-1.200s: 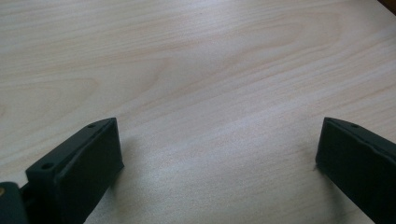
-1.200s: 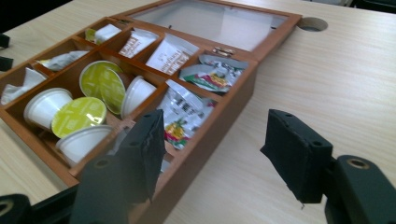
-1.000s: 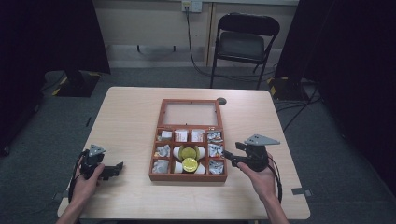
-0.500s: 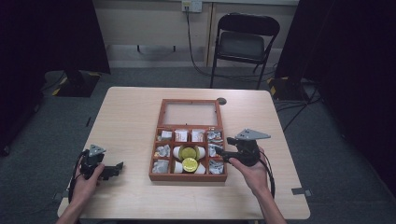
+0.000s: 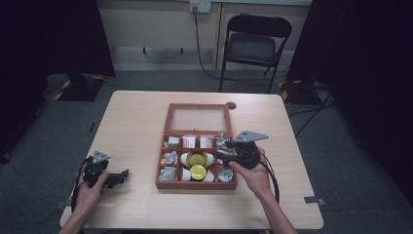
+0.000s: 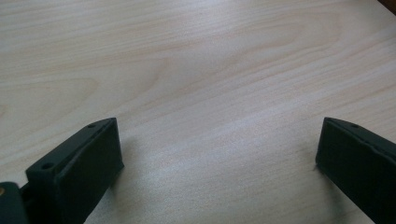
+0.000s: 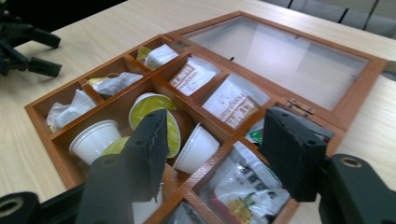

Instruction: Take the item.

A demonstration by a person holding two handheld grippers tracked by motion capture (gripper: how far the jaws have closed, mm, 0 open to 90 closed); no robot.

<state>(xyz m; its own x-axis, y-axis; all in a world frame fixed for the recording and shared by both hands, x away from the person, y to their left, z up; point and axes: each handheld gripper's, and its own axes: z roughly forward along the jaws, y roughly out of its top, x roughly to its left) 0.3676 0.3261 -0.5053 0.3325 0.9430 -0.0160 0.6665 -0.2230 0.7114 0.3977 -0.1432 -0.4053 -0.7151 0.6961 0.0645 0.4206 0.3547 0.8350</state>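
From above we see the wooden box (image 5: 197,181) lying open in the middle of the counter (image 5: 136,122), its glass lid (image 5: 198,118) flat behind it, with the right tool (image 5: 225,155) over its right-hand compartments and the left tool (image 5: 119,176) resting on bare wood well to the left. The right gripper view brings us close: its jaws stand open, holding nothing, above white cups with yellow lids (image 7: 154,119) and sachets (image 7: 236,105) whose red print we cannot read. The left gripper view gives us plain woodgrain between wide-open, empty jaws. The nearest packets are cut off below.
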